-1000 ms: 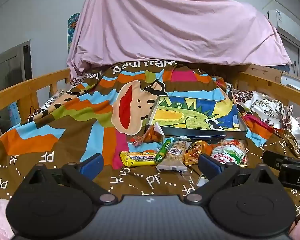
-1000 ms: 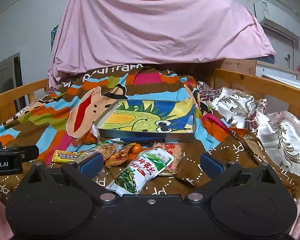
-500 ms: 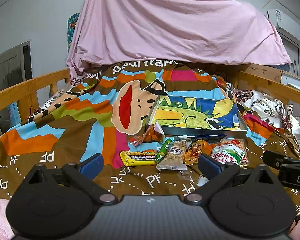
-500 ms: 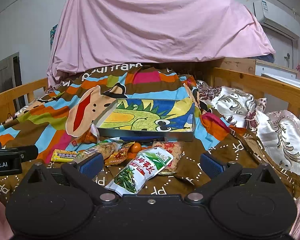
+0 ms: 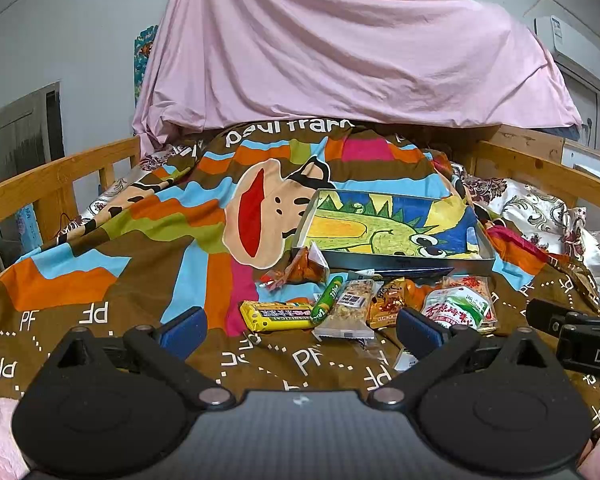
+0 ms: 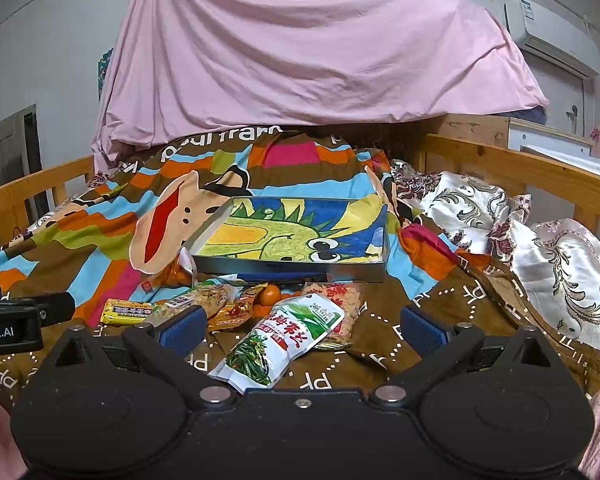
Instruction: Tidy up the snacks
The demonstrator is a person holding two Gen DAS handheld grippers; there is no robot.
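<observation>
1. While nothing is held, the left gripper (image 5: 300, 326) and right gripper (image 6: 300, 326) are kept spread wide — both empty.
2. Snacks — green-white pouch (image 6: 284, 340), yellow bar (image 5: 276, 315) — are heaped just before the empty tray (image 6: 292, 268).
3. The pouch, probably slippery, is best pinched across its middle.

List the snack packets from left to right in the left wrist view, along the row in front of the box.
Yellow rectangular bar → green tube-shaped packet → clear-wrapped oat-coloured bar → orange-gold foil packet → white and green pouch.
</observation>
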